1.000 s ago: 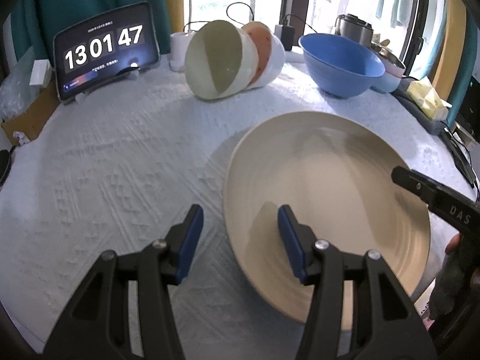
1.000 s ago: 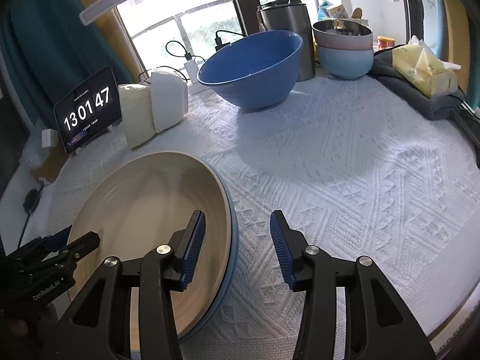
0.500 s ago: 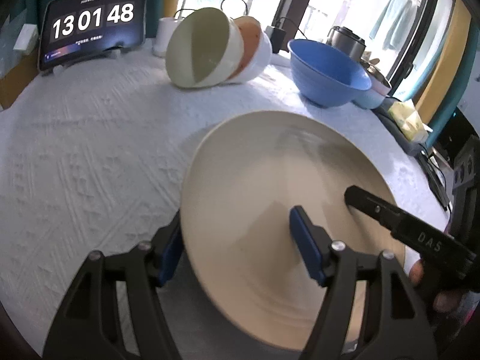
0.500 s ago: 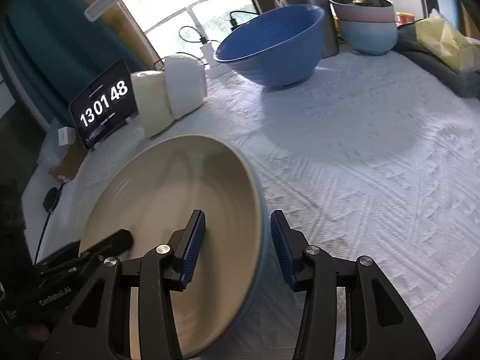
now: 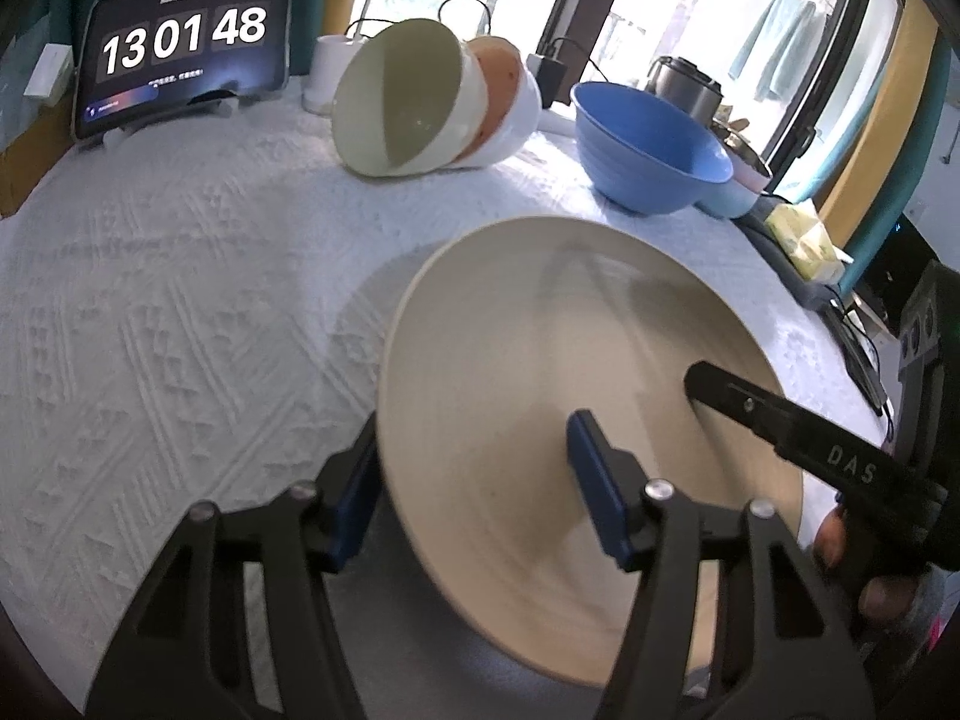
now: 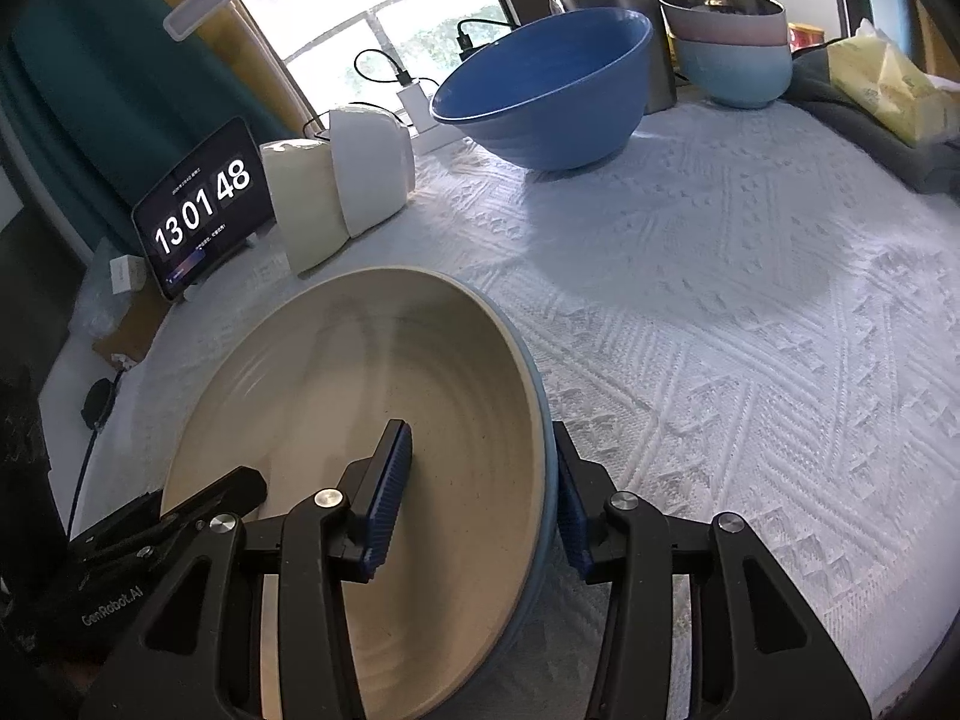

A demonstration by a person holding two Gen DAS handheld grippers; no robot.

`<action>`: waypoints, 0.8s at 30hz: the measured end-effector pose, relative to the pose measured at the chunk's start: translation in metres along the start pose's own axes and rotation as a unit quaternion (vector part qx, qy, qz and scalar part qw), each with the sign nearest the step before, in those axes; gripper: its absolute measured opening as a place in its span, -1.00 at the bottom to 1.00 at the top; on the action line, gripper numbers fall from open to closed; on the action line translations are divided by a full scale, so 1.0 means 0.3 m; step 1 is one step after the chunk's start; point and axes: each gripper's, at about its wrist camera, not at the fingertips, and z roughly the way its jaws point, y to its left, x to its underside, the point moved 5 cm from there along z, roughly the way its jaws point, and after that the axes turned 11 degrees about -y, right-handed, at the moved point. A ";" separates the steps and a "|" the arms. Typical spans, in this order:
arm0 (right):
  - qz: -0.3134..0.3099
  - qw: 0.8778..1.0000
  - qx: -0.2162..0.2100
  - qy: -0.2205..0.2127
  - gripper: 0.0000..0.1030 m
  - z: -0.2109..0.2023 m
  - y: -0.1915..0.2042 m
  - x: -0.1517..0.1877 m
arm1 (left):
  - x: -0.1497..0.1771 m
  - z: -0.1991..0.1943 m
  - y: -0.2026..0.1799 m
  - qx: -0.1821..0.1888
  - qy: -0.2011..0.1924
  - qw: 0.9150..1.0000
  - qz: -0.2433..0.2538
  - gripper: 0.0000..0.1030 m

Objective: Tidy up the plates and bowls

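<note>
A wide beige plate (image 5: 540, 360) with a blue outside (image 6: 360, 390) lies on the white tablecloth (image 5: 180, 300). My left gripper (image 5: 474, 438) straddles its left rim, one finger hidden under the edge and the other over the inside. Its jaws are closing and the inner pad stands clear of the surface. My right gripper (image 6: 480, 438) straddles the opposite rim, open, with one pad inside and one outside. Each gripper's black finger shows in the other's view. Nested bowls (image 5: 396, 102) lie on their side at the back.
A big blue bowl (image 6: 540, 96) stands behind the plate, with small stacked bowls (image 6: 732, 42) and a steel pot (image 6: 606, 0) beyond. A tablet clock (image 5: 186, 42) leans at the back left. A yellow tissue pack (image 6: 888, 84) rests at the right edge.
Both grippers have slid further onto the plate, so its rim now sits deep between each pair of fingers. The left jaws widened, then began narrowing.
</note>
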 end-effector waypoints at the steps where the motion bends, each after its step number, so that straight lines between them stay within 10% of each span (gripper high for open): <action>1: -0.001 1.000 0.000 -0.001 -0.08 -0.002 0.002 -0.001 | -0.001 -0.002 0.001 0.000 -0.001 1.000 -0.001 0.18; 24: -0.033 0.999 0.001 0.000 -0.08 0.042 0.150 -0.044 | -0.065 -0.033 0.133 0.000 -0.011 1.000 -0.027 0.18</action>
